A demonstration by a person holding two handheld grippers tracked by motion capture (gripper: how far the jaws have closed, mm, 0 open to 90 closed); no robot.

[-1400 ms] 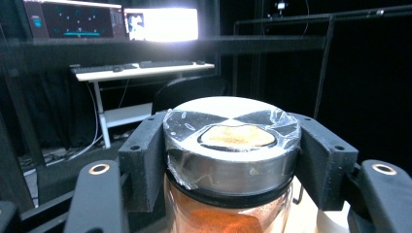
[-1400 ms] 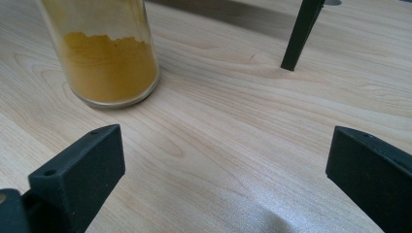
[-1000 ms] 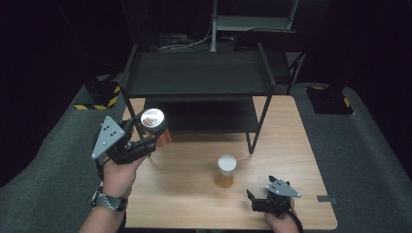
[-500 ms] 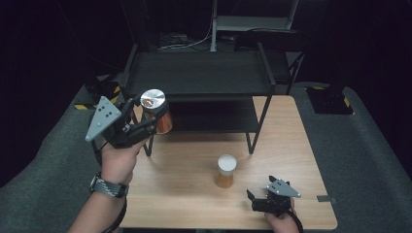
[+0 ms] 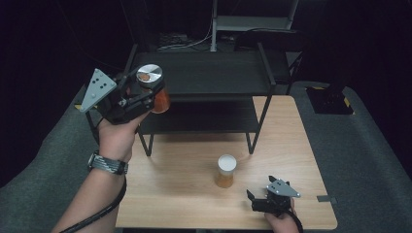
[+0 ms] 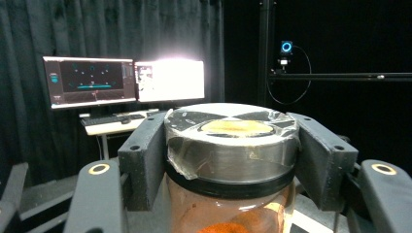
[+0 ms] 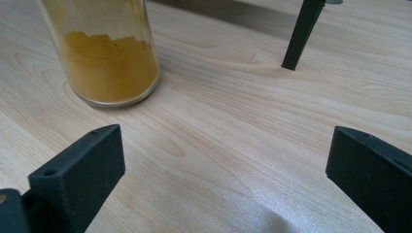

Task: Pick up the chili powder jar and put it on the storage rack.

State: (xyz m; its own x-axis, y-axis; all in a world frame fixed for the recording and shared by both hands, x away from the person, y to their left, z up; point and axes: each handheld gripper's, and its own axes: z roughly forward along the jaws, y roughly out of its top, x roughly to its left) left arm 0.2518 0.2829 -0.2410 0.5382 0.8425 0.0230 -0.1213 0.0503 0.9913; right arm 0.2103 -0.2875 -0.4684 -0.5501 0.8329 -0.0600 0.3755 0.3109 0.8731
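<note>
At far left of the high view, the left gripper (image 5: 138, 92) is raised above the bench (image 5: 184, 194), level with the top of a black two-tier rack (image 5: 209, 73). Its jaws are closed on a silver-lidded jar (image 5: 153, 87) of reddish-orange powder, clamping it just under the lid and holding it upright. The step in hand seems to be shelving this jar; the next move probably calls for carrying it forward over the rack's top shelf and lowering it level. Half a second ago the jar was lower and farther left; it has since risen toward the shelf. Near bench centre stands a white-capped jar (image 5: 226, 171) of yellow powder, untouched. At right, the right gripper (image 5: 262, 200) rests low, jaws spread wide and empty.
</note>
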